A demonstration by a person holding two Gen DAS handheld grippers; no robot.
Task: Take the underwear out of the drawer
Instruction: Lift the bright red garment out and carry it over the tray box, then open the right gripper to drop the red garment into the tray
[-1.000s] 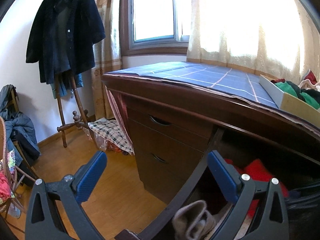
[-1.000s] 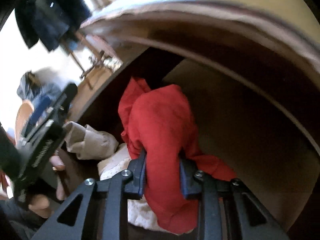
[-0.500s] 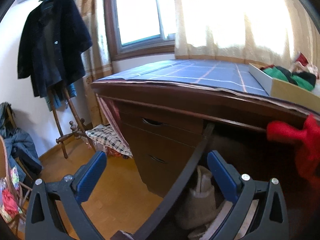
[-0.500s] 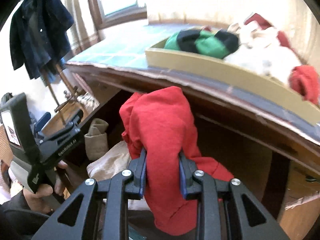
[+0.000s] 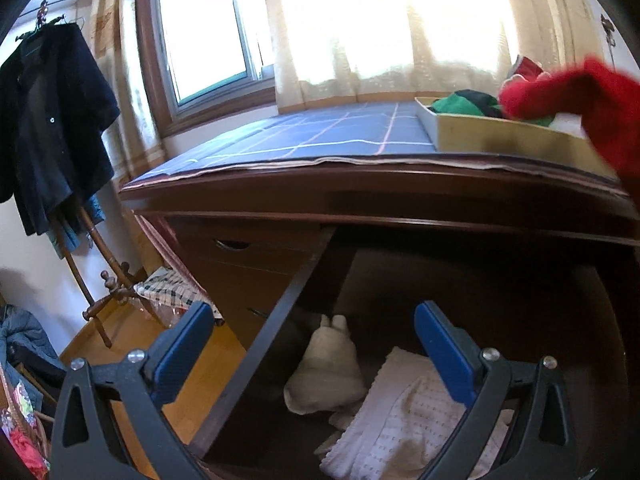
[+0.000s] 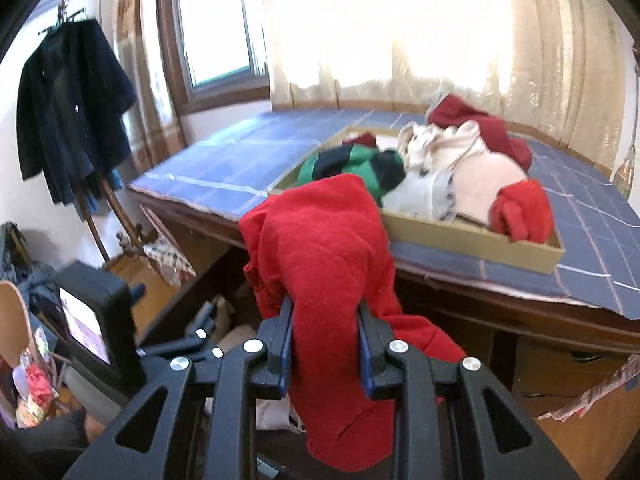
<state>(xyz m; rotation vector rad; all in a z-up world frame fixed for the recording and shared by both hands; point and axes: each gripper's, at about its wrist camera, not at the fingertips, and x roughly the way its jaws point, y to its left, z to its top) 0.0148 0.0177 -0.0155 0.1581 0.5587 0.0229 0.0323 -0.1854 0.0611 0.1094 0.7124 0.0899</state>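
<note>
Right wrist view shows the desk (image 6: 500,292) with its blue checked cloth (image 6: 224,168) across the middle of the frame and a cardboard tray (image 6: 460,236) of clothes at centre right, while the red underwear (image 6: 332,248) hangs at lower centre, clenched in the right gripper (image 6: 325,344) above the open drawer (image 5: 256,360). It looks light, soft and limp, draping over both pads, so a pinch on a thick bunched fold should hold best. Left wrist view has the left gripper (image 5: 316,344) spread wide and empty over the pale clothes (image 5: 400,412) in the drawer.
</note>
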